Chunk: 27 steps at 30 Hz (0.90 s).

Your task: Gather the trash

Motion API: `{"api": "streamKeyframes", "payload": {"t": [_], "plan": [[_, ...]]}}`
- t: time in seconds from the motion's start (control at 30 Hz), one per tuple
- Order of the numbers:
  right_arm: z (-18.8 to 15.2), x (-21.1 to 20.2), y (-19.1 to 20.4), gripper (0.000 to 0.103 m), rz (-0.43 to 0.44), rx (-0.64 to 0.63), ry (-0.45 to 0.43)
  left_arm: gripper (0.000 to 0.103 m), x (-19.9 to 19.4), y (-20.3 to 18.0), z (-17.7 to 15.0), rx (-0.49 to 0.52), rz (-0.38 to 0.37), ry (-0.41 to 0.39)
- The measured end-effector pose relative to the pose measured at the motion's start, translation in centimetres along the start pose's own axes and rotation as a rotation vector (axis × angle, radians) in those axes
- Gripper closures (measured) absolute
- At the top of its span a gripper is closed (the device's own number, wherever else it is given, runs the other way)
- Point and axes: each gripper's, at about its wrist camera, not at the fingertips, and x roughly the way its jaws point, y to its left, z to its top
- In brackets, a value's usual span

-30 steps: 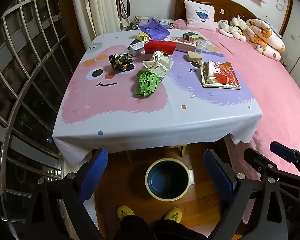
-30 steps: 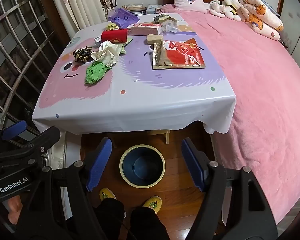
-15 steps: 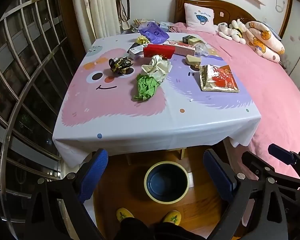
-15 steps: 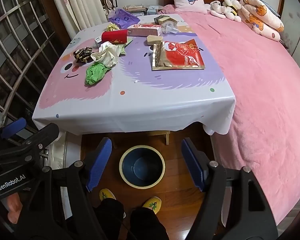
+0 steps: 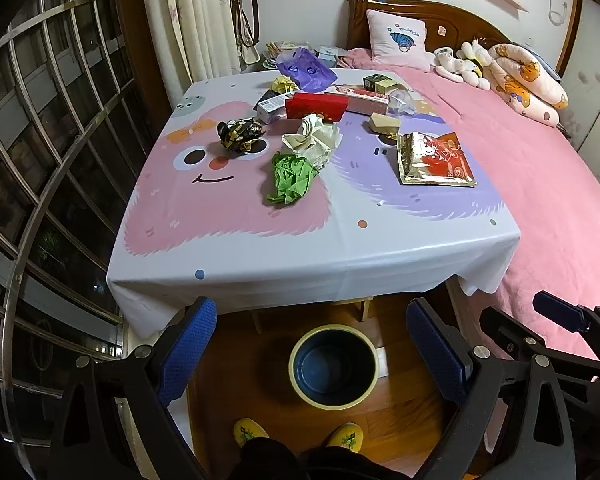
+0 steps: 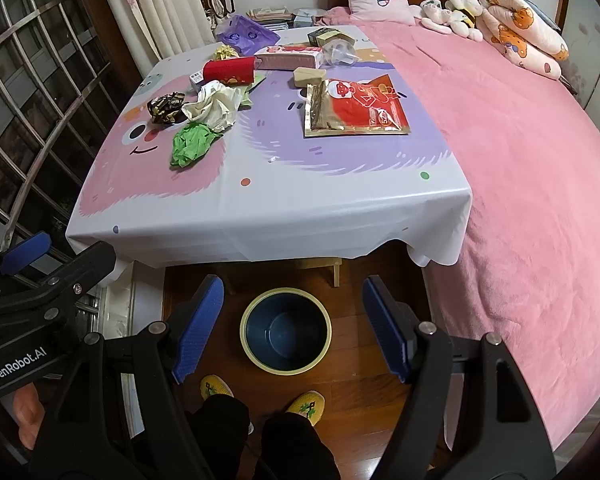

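Both claws hang wide open with nothing between their blue pads: I have the left claw [image 5: 312, 344] and the right claw [image 6: 292, 328] side by side, tilted down. Directly under each gap sits the blue bin [image 6: 286, 330] on the wooden floor, and just nearer me than the bin I see yellow slippers [image 6: 302, 404]. Beyond the claws stands the worktop [image 5: 300, 248] under a cartoon cloth, and well ahead on it lies the trash: a crumpled green wrapper [image 5: 292, 178], cream paper [image 5: 314, 142] touching it, a dark foil wad [image 5: 240, 134] to their left, and a red-and-gold packet [image 5: 434, 160] off to the right. Right of the claws spreads the pink bed [image 6: 520, 152].
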Motion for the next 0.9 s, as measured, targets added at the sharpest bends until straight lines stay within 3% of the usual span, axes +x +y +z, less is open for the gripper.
{"api": "streamKeyframes", "payload": {"t": [0.9], "plan": [[-0.79, 0.12, 0.15, 0.033, 0.011, -0.008, -0.004, 0.006, -0.60, 0.75, -0.78, -0.022, 0.003, -0.018]]}}
